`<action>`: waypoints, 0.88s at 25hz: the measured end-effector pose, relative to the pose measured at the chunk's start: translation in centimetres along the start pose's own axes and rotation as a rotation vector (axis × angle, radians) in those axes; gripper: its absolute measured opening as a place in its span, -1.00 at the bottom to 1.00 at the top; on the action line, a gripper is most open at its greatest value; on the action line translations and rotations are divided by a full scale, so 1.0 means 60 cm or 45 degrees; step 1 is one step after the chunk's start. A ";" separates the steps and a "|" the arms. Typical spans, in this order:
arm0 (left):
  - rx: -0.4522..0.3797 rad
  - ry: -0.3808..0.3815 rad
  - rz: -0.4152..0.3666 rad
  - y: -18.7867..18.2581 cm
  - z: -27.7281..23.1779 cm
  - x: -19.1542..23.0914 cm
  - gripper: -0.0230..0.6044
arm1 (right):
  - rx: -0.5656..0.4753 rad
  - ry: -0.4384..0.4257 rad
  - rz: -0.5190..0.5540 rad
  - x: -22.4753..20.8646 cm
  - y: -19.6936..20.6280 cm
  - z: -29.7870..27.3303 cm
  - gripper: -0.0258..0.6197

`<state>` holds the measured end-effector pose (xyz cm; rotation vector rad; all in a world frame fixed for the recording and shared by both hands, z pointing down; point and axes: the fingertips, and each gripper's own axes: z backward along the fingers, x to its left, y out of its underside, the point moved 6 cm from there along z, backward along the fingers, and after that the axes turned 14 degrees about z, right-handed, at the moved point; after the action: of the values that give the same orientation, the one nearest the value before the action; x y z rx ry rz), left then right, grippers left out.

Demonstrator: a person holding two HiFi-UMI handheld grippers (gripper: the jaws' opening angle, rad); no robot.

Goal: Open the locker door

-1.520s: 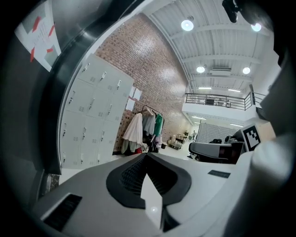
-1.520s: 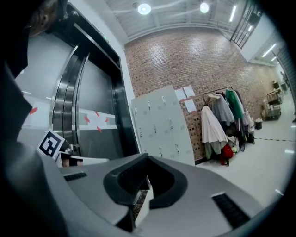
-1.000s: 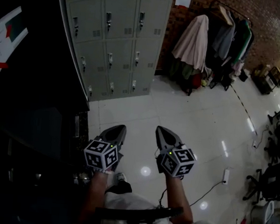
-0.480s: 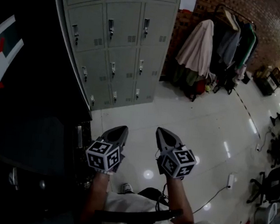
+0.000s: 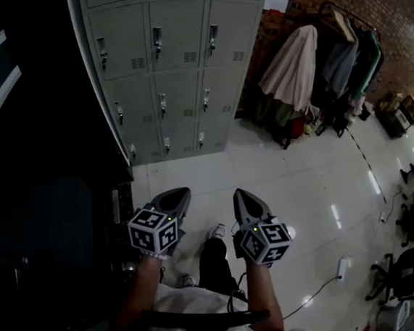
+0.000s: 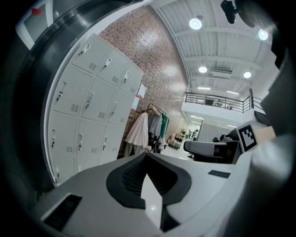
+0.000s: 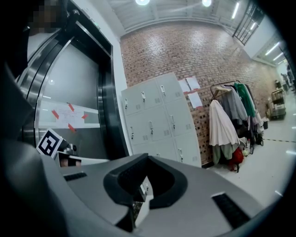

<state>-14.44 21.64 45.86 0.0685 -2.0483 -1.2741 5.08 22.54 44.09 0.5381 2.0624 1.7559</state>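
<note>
A block of grey lockers [image 5: 165, 70] stands ahead at the upper left, all its doors closed, each with a small handle. The lockers [image 6: 88, 115] also fill the left of the left gripper view, and the lockers [image 7: 157, 120] sit mid-frame in the right gripper view. My left gripper [image 5: 180, 191] and right gripper [image 5: 242, 194] are held side by side over the white floor, well short of the lockers. Both point forward, jaws together, nothing between them. The left gripper [image 6: 147, 156] and the right gripper [image 7: 147, 158] show closed tips.
A clothes rack [image 5: 315, 62] with hanging coats stands against the brick wall right of the lockers. A dark metal frame [image 5: 59, 183] runs along my left. A power strip [image 5: 342, 267] and cable lie on the floor at right, near office chairs [image 5: 413, 217]. My shoe [image 5: 216, 232] steps forward.
The whole view has advanced toward the lockers. A dark trouser leg and shoe have swung forward between the grippers. Both grippers keep their pose, still shut.
</note>
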 end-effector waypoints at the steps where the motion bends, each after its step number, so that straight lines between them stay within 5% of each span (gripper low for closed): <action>1: 0.002 -0.005 -0.004 -0.004 -0.011 0.005 -0.93 | 0.000 -0.008 -0.002 -0.006 0.001 -0.012 -0.90; 22: -0.062 -0.076 -0.073 -0.210 -0.352 0.100 -0.93 | -0.091 -0.135 -0.032 -0.262 -0.079 -0.356 -0.90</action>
<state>-10.33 -3.32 44.46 0.0680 -2.0777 -1.3756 7.29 -4.29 43.16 0.5692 1.9192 1.7410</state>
